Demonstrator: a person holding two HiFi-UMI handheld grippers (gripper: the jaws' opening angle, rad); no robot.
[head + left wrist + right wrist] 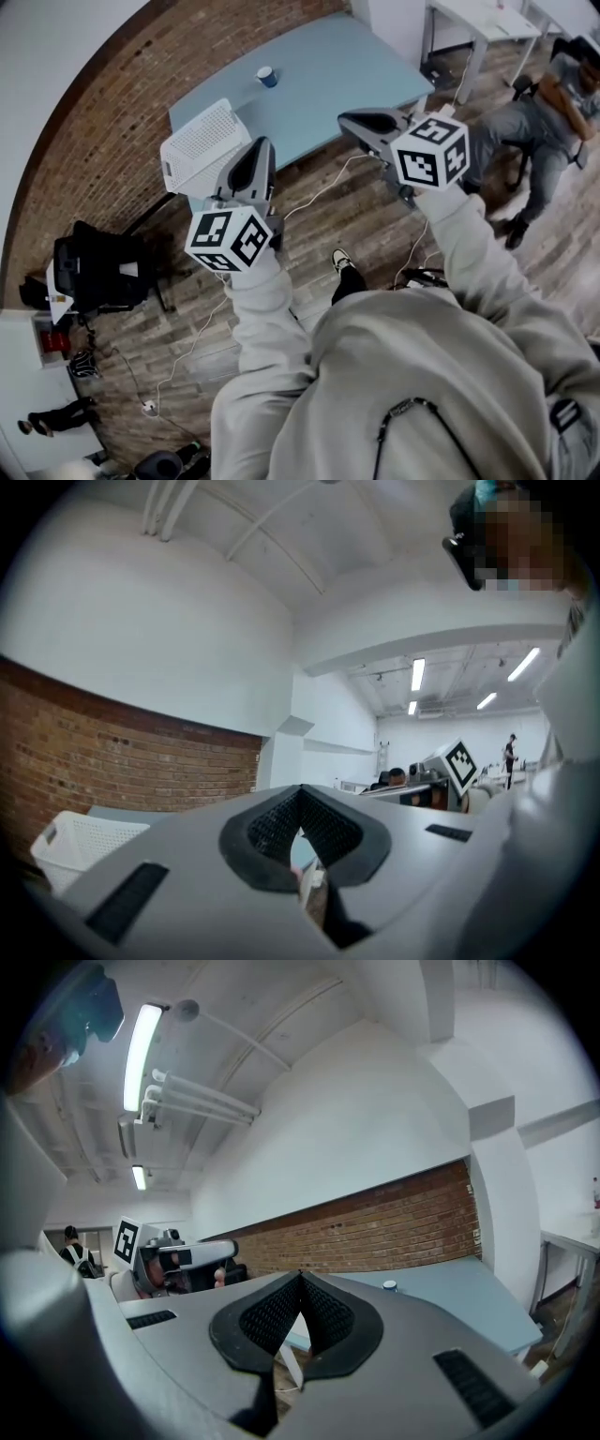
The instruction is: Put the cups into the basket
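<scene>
Table [328, 80]: a light blue top is seen against the brick wall, ahead of both grippers.
Cup [267, 76]: one blue cup is shown upright on the far part of the table, well apart from the basket; in the right gripper view it is seen as a small shape past the jaws.
Basket [204, 145]: a white perforated basket is set at the near left corner of the table.
Left gripper [260, 148]: it is held level on the near side of the table, close to the basket; its jaws are brought together at the tips, with nothing caught between them.
Right gripper [349, 120]: it is held level at the near right edge of the table; its jaws are likewise closed on nothing.
Surroundings: a seated person [553, 103] is seen far right, and a black chair [94, 267] stands on the wooden floor at the left.
</scene>
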